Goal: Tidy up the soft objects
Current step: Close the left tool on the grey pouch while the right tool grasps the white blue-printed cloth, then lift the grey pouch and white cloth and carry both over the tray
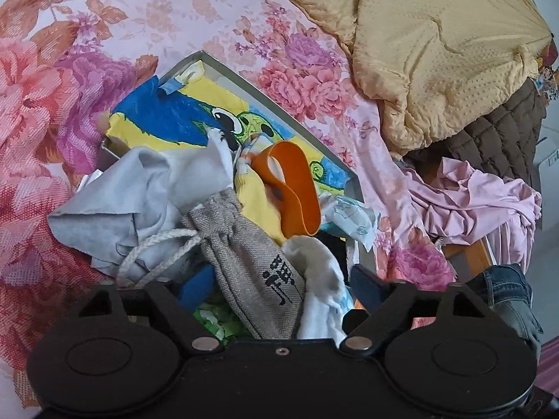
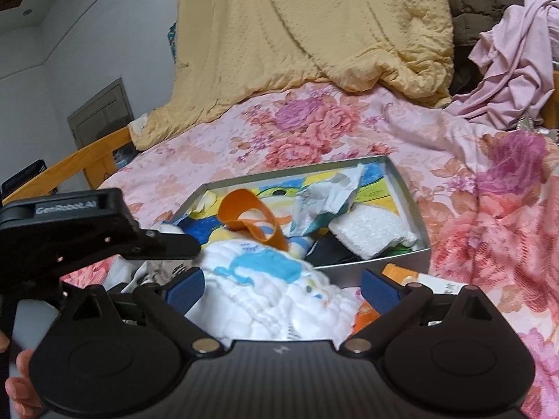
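Observation:
A grey metal tray (image 1: 279, 104) lined with a colourful drawing lies on the flowered bed. It holds an orange band (image 1: 297, 188), a grey cloth (image 1: 139, 202) and crumpled printed cloth. My left gripper (image 1: 281, 288) is open; a grey drawstring pouch (image 1: 251, 272) and a white cloth (image 1: 314, 262) lie between its blue pads. My right gripper (image 2: 282, 288) is open around a white quilted cloth with a blue print (image 2: 265, 286). In the right wrist view, the same tray (image 2: 405, 181) also shows the orange band (image 2: 251, 223) and a white foam block (image 2: 370, 230).
A yellow quilt (image 2: 314, 35) is heaped at the back of the bed, with a pink garment (image 2: 506, 63) and a brown quilted piece (image 1: 496, 139) beside it. Wooden bed frame (image 2: 70, 160) at left. An orange box (image 2: 398, 272) lies by the tray. A hand (image 2: 21, 384) shows at bottom left.

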